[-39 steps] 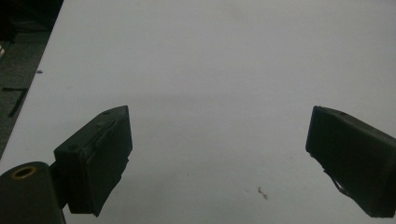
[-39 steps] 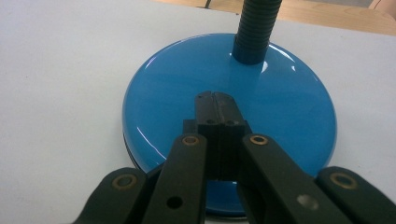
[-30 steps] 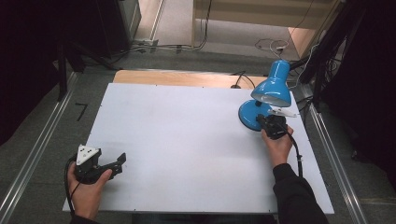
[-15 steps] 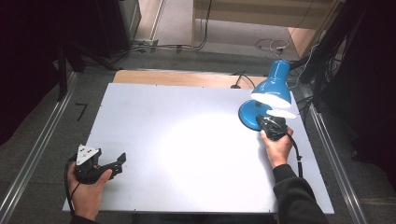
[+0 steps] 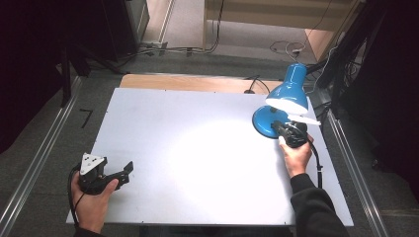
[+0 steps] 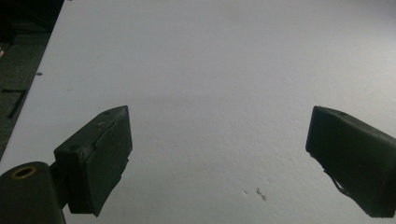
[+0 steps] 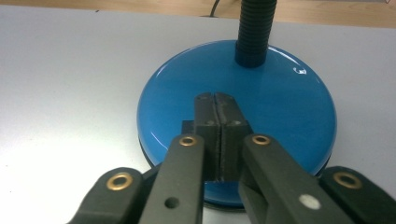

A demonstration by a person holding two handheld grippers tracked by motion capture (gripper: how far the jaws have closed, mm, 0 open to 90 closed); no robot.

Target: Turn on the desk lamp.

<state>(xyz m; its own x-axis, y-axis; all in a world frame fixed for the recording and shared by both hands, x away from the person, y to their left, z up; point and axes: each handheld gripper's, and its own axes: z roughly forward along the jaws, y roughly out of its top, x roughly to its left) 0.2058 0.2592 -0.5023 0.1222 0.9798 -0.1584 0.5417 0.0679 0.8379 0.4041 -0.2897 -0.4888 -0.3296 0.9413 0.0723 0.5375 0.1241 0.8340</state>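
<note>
The blue desk lamp stands at the table's far right edge, lit, its shade throwing a bright pool across the white top. The right gripper sits on the round base, jaws pressed together with nothing between them, tips over a small dark switch — closed into a blunt point, likely for pressing it. Over at the near left corner, the left gripper rests low with jaws spread wide and empty, parked out of the way

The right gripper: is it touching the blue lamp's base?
Touching. In the right gripper view, the right gripper, jaws closed, presses down on the lamp base.
</note>
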